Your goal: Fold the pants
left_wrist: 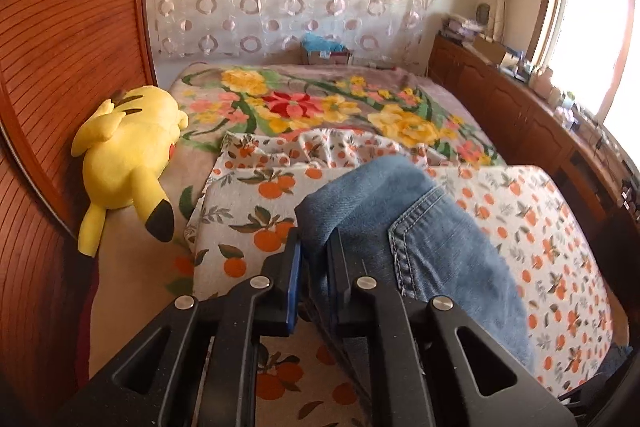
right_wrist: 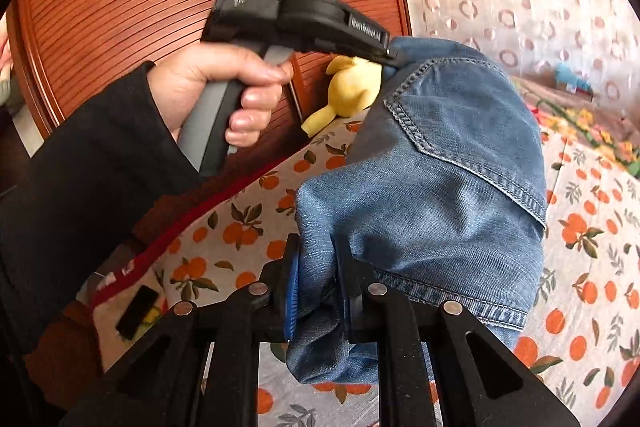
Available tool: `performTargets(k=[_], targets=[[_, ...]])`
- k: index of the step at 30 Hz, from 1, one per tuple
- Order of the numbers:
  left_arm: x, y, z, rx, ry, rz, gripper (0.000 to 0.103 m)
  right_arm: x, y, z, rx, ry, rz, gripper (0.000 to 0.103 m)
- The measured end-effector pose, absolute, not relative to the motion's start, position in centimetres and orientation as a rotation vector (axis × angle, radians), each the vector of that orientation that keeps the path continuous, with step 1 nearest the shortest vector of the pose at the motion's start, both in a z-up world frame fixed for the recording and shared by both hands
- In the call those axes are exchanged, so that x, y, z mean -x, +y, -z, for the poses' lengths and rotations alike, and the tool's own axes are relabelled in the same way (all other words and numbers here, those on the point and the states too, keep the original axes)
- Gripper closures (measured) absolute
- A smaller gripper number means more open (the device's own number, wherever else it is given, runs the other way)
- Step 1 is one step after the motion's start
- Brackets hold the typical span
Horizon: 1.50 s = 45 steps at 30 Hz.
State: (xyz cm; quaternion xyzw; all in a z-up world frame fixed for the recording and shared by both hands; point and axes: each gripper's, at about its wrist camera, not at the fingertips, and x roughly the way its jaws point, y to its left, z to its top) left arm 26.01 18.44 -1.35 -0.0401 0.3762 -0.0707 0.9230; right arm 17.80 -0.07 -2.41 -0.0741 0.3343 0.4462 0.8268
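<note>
Both tongs, left (left_wrist: 316,259) and right (right_wrist: 318,267), clamp the jeans (right_wrist: 432,179); we judge matched height and taut denim best while lowering onto the bed (left_wrist: 540,227).

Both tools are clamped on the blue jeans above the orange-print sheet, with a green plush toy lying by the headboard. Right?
Not quite: the plush toy is yellow, as the left wrist view shows. The rest holds: the left tool and right tool both clamp the jeans above the orange-print sheet.

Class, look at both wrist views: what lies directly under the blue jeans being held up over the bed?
Under the jeans lies the orange-print sheet, spread over the floral blanket. The denim hides the stretch of sheet directly beneath it, so anything lying there cannot be seen.
</note>
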Motion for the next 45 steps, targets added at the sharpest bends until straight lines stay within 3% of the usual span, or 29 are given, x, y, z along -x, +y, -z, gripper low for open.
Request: performTargets(k=[6, 8, 10, 13, 20, 28, 37, 41, 45], targets=[[-24.5, 16.9, -0.9, 0.008, 0.729, 0.127, 0.082, -17.8, 0.3, 2.6, 0.141, 0.713, -0.948, 0.084], [-24.1, 16.7, -1.4, -0.015, 0.715, 0.125, 0.076, -17.5, 0.2, 2.4, 0.136, 0.71, -0.949, 0.081], [-24.0, 16.9, -1.5, -0.007, 0.715, 0.138, 0.064, -16.8, -0.2, 2.2, 0.132, 0.71, -0.95, 0.078], [-23.6, 16.5, -1.6, -0.008, 0.703, 0.151, 0.057, -16.3, -0.7, 1.8, 0.134, 0.701, -0.942, 0.074], [-22.6, 13.4, -1.5, -0.054, 0.697, 0.222, 0.056, -15.0, -3.5, -0.4, 0.11, 0.662, -0.89, 0.061], [-21.7, 11.1, 2.0, -0.108, 0.767, 0.26, 0.056, -16.9, -6.3, -0.4, 0.107, 0.623, -0.751, 0.061], [-21.6, 12.5, 6.2, -0.103, 0.854, 0.218, 0.056, -18.5, -3.4, 4.2, 0.155, 0.734, -0.728, 0.06], [-21.3, 12.7, 6.0, -0.086, 0.842, 0.215, 0.056, -18.4, -2.8, 5.0, 0.145, 0.746, -0.74, 0.054], [-19.6, 12.0, 4.3, -0.068, 0.792, 0.227, 0.056, -18.6, -3.8, 4.8, 0.104, 0.755, -0.752, 0.054]])
